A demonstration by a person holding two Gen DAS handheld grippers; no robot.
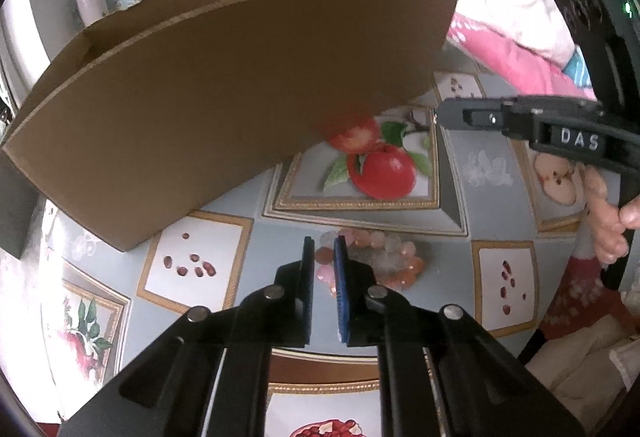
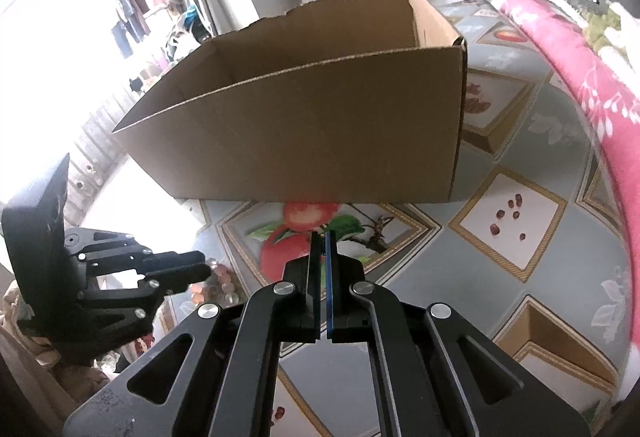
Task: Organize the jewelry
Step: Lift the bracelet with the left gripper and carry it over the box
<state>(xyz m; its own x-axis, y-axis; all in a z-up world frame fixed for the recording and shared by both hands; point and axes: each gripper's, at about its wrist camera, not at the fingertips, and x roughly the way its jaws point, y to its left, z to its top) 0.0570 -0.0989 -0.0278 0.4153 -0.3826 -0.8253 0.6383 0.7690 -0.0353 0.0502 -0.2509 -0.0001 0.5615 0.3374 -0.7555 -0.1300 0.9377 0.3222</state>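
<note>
A bracelet of pink, orange and clear beads (image 1: 396,267) lies on the fruit-print tablecloth (image 1: 384,173). My left gripper (image 1: 324,243) points down at it, and its two fingers pinch the bracelet's left end, with beads showing in the narrow gap between the pads. In the right wrist view the left gripper (image 2: 206,269) sits at the lower left with the beads (image 2: 222,283) at its tip. My right gripper (image 2: 323,237) is shut with nothing in it and hovers over the printed apples. It also shows in the left wrist view (image 1: 440,115).
An open cardboard box (image 2: 300,141) stands just behind both grippers on the table, also seen as the brown wall (image 1: 240,97). A pink blanket (image 2: 580,77) lies along the right edge. A person's hand (image 1: 608,221) holds the right gripper's handle.
</note>
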